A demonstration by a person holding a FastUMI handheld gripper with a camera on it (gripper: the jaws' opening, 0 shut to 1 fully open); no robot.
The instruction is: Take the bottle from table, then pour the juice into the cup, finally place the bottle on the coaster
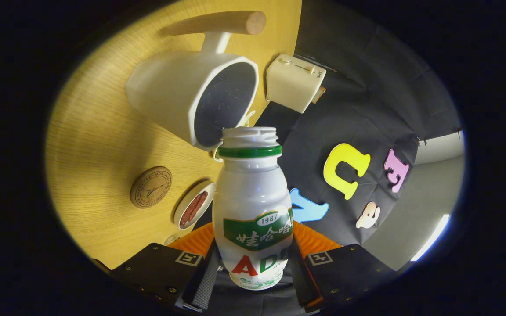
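My gripper [253, 259] is shut on a white bottle [253, 206] with a green neck ring and a green label; both fingers press its lower body. The whole view is rolled to one side, so the bottle is tipped. Its uncapped mouth sits right at the rim of a white cup [191, 94] with a dark, speckled inside and a long wooden handle. The mouth overlaps the cup's lower rim. I see no juice stream. A round cork coaster [150, 187] lies on the wooden table [95, 145], beside the bottle and apart from the cup.
A small white dish [194, 205] with a reddish-brown snack lies between the coaster and the bottle. A cream toaster [293, 82] stands at the table's far edge, just past the cup. The black cloth wall rises behind it.
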